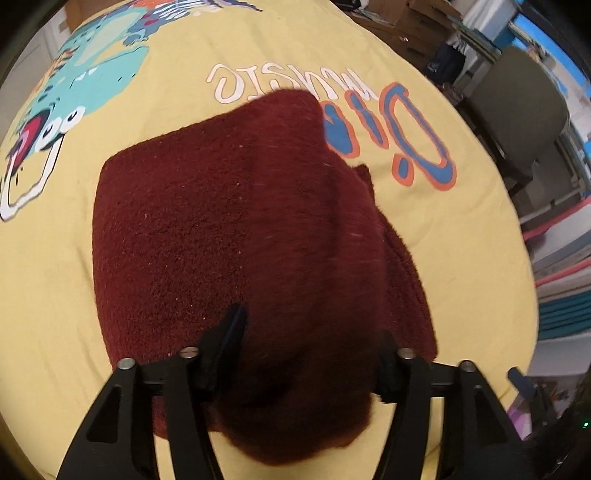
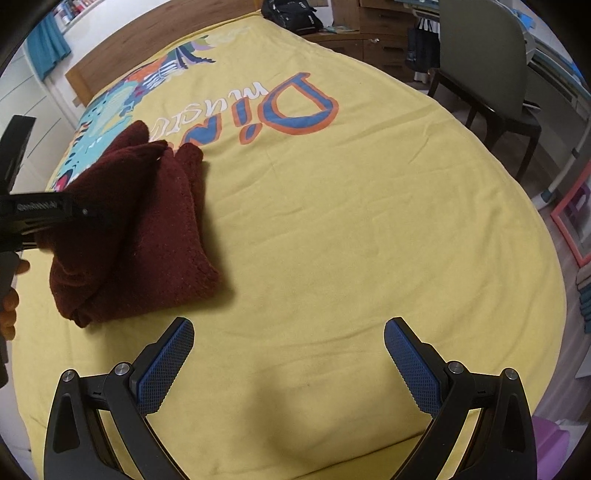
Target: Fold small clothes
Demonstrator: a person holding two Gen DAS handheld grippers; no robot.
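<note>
A dark red knitted garment (image 1: pixel 236 229) lies partly folded on the yellow bed cover (image 1: pixel 436 229). My left gripper (image 1: pixel 310 343) holds its jaws apart with a raised fold of the garment between and over them; the right fingertip is hidden by cloth. In the right wrist view the garment (image 2: pixel 147 229) is at the left, with the left gripper (image 2: pixel 92 214) reaching into it from the left edge. My right gripper (image 2: pixel 288 332) is open and empty above bare cover, to the right of the garment.
The yellow cover (image 2: pixel 351 221) carries a dinosaur print and large letters. A grey chair (image 2: pixel 491 81) and wooden drawers (image 2: pixel 384 40) stand beyond the bed's right side. A black bag (image 2: pixel 291 14) sits at the far end. The bed's near edge is just below my right gripper.
</note>
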